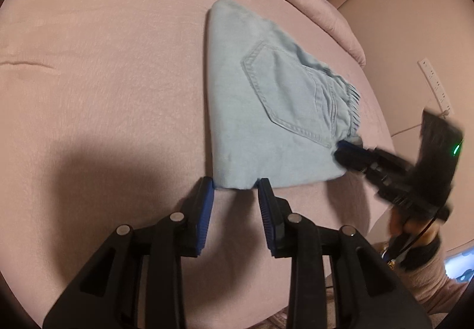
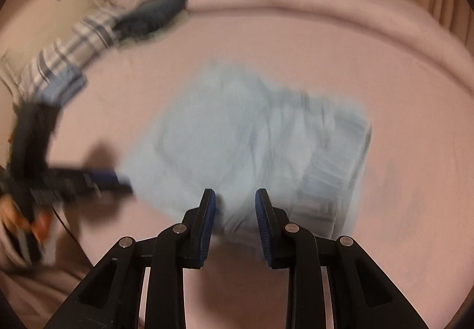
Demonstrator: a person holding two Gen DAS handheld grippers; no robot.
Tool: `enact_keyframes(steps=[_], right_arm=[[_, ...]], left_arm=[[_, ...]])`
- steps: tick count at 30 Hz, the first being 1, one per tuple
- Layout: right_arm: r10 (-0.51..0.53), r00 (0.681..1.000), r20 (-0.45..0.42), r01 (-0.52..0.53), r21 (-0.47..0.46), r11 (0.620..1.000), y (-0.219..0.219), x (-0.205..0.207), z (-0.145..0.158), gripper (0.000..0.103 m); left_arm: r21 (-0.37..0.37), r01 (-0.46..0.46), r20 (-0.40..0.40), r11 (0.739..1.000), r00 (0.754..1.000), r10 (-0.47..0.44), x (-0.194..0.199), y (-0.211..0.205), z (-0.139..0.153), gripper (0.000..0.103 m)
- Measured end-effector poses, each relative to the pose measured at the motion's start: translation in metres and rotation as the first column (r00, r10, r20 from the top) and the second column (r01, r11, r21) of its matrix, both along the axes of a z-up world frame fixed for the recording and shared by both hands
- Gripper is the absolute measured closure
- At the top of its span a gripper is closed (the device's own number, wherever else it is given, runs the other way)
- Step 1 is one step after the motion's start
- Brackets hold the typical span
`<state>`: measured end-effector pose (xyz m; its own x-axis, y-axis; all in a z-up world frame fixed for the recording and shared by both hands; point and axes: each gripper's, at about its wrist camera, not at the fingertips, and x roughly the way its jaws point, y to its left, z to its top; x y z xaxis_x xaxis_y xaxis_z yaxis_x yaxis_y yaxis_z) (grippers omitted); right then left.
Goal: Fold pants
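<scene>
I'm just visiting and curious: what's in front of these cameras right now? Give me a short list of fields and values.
surface: pink bedspread
garment: light blue jeans, folded into a compact bundle, back pocket facing up
left gripper: jaws apart, tips at the jeans' near edge, not clamping the cloth
right gripper: jaws apart, at the bundle's side edge; grip unclear, view blurred
background: striped fabric and a dark garment at the bed's far side
</scene>
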<state>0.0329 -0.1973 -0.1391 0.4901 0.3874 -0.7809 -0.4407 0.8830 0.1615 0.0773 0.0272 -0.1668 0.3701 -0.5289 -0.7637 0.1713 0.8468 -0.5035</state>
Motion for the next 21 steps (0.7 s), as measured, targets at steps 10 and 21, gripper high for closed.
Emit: enact_keyframes(steps=[10,21], right_arm=[[-0.107,0.994,0.021,0.090,0.396,0.914,-0.061,-0.012,0.020,0.041],[-0.322,0.926,-0.198,0.377,0.484,0.789,-0.135,-0.003,-0.016,0.031]], left_arm=[[0.156,-0.070,0.116,0.985,0.992,0.052,0.001,-0.004,0.028,0.039],[0.160,-0.075,0.129,0.984,0.990,0.054,0.013,-0.007,0.036,0.036]])
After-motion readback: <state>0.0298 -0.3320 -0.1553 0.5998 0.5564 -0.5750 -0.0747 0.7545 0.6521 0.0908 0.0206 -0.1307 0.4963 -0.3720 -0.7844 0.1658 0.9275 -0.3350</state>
